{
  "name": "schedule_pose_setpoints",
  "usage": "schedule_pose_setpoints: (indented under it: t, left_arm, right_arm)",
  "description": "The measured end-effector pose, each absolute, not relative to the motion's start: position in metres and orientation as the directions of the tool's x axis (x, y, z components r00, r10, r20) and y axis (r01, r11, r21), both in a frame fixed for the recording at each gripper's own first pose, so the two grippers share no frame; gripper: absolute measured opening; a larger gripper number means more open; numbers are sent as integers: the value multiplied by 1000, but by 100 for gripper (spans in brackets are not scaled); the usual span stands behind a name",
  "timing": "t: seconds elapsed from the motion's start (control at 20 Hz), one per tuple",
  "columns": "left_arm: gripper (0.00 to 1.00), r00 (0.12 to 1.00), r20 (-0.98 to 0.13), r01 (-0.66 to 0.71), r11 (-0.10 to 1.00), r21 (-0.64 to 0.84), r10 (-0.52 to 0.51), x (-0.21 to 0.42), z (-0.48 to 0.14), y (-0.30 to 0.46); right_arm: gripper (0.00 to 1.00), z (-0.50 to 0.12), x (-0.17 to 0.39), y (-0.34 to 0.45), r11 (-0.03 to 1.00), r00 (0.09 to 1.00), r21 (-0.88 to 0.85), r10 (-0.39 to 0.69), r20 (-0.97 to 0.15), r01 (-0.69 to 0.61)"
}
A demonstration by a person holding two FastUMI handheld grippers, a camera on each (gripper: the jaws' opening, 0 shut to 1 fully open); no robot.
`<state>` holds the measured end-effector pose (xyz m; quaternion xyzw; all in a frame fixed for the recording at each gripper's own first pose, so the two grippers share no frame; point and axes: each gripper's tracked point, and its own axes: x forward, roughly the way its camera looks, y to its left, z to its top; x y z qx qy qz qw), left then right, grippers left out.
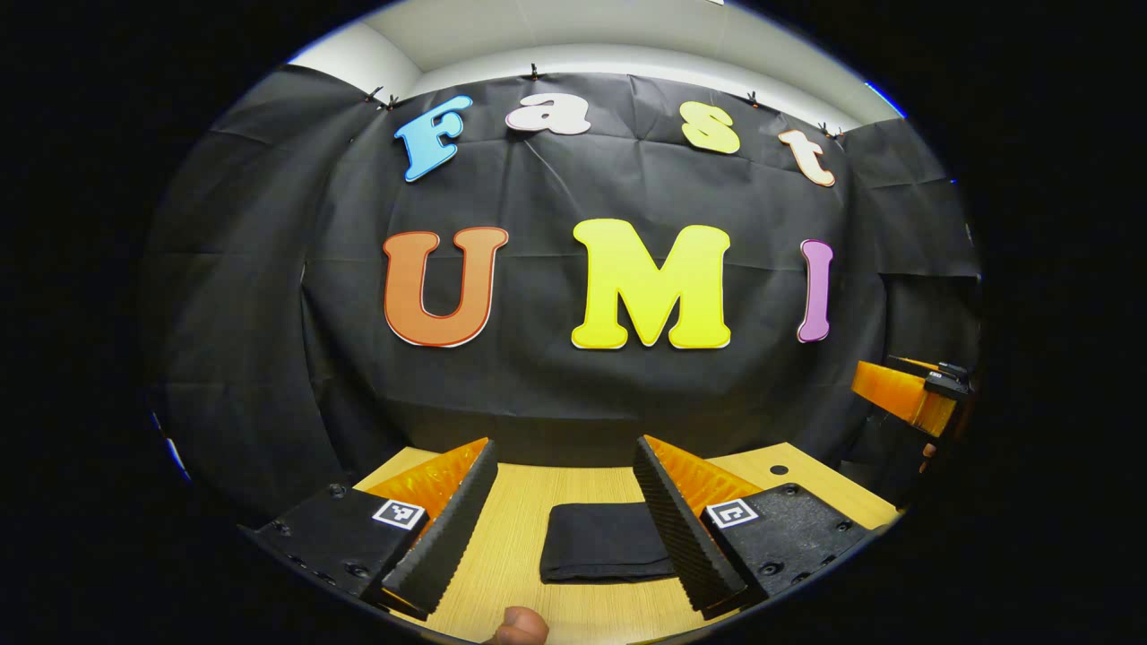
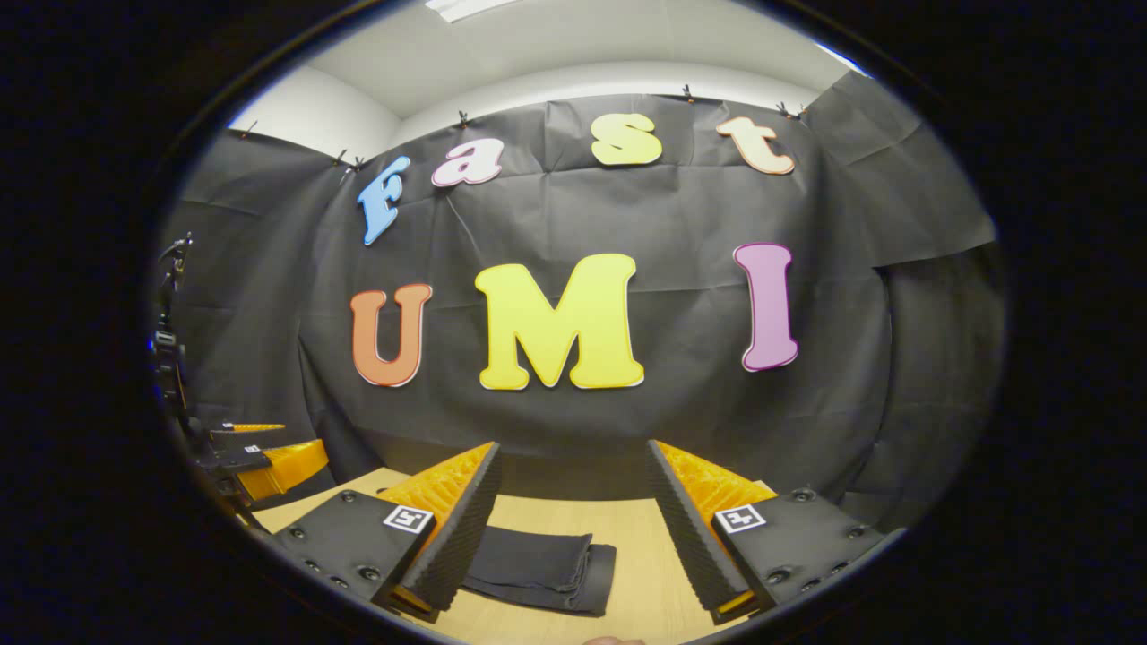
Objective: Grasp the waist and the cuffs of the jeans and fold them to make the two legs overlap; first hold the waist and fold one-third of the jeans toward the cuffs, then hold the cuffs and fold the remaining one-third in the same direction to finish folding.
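The jeans are dark and lie folded into a compact rectangle on the wooden table. In the left gripper view they rest below and between the fingers of my left gripper, which stands open above them and holds nothing. In the right gripper view the folded jeans show stacked layers at their right edge, low and left of centre. My right gripper is open, lifted off the cloth, with its left finger in front of the bundle's left part.
The other gripper shows at the far right of the left gripper view, and at the far left of the right gripper view. A small round hole sits in the tabletop at back right. A fingertip shows at the bottom edge.
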<state>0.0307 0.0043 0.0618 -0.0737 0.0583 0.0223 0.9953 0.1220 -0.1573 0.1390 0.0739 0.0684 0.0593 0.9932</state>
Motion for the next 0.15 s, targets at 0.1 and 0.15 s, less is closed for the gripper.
schedule_pose_setpoints:
  t: [0.1,0.15]
  left_arm:
    - [98,991,-126,-54,987,-151,35,30,59,6]
    - [98,991,-130,-56,987,-152,37,30,58,6]
  right_arm:
    - [98,139,121,-158,982,984,153,127,-128,-107]
    - [98,139,120,-158,982,984,153,128,-127,-108]
